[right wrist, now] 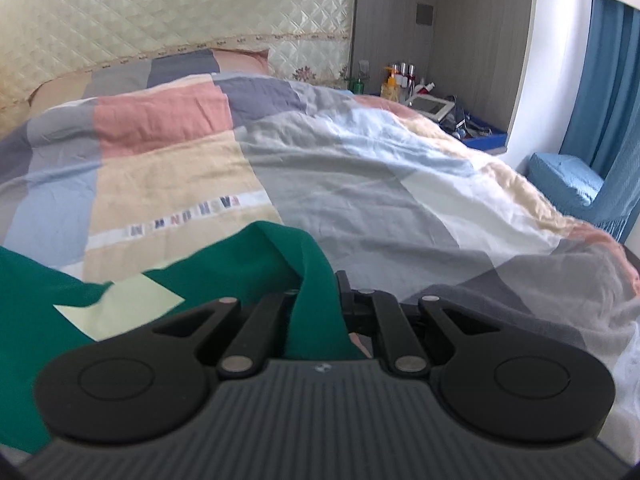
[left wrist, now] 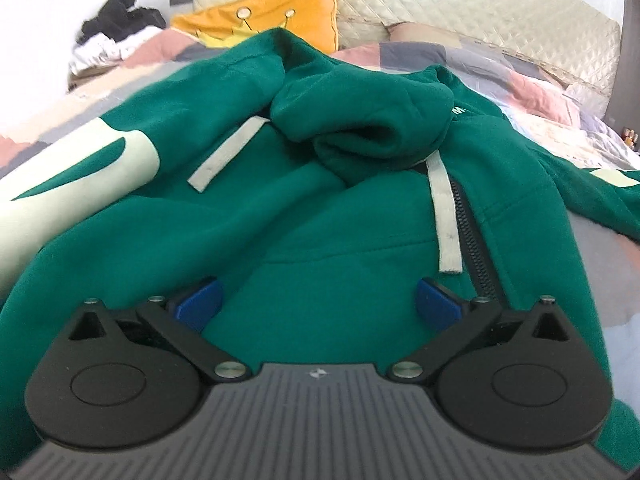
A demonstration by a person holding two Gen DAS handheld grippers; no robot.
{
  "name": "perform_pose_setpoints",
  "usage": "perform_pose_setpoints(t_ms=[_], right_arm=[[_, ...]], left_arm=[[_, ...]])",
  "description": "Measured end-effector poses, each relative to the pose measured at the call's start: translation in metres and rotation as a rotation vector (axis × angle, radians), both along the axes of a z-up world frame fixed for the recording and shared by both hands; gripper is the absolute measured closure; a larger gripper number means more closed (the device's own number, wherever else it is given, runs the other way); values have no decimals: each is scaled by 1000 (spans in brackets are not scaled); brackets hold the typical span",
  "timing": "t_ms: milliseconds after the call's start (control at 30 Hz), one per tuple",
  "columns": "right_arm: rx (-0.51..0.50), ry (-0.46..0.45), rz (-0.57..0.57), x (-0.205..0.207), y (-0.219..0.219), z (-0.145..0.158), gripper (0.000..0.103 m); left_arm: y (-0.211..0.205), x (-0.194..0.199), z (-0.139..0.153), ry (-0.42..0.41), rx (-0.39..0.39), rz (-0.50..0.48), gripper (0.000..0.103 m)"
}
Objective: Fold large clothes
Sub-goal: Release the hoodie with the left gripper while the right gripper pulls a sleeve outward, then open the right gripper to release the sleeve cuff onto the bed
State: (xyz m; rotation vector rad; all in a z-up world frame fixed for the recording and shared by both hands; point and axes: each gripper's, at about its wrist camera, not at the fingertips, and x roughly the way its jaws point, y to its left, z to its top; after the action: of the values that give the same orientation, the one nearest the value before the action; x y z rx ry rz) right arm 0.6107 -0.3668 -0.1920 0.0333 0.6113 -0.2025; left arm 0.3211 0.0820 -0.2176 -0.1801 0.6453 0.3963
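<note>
One bed: a patchwork quilt (right wrist: 360,168) in pink, grey, blue and cream covers it and fills the middle of the right wrist view; a cream padded headboard (right wrist: 168,20) stands along the top of the frame.
Hoodie: a large green hoodie (left wrist: 320,240) lies spread on the quilt and takes the whole centre of the left wrist view, with its hood (left wrist: 372,120) bunched in the upper middle and a pale sleeve patch (left wrist: 60,184) at the left edge.
Pillow: an orange pillow (left wrist: 280,12) leans on the headboard in the upper left of the frame, beside a dark heap of clothes (left wrist: 116,16).
Left gripper: the left gripper (left wrist: 318,304) is low in the frame over the green cloth, its blue pads (left wrist: 200,300) wide apart and holding nothing.
Right gripper: the right gripper (right wrist: 320,300) is closed tight on a fold of the hoodie sleeve (right wrist: 316,280), in the lower centre.
Drawstrings: two pale drawstrings (left wrist: 446,216) lie on the chest, one just beside the zipper (left wrist: 476,240).
</note>
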Motion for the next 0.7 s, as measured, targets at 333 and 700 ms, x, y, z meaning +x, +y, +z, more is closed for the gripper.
perform_pose_setpoints(t_ms=[333,700], right_arm=[[60,33,33,-10,4,3,91],[47,59,-12,-34,16,6,90]], left_arm=[[7,-14,-5,-57,-71,1,0],[4,-14,-6,-52,-62,2,0]])
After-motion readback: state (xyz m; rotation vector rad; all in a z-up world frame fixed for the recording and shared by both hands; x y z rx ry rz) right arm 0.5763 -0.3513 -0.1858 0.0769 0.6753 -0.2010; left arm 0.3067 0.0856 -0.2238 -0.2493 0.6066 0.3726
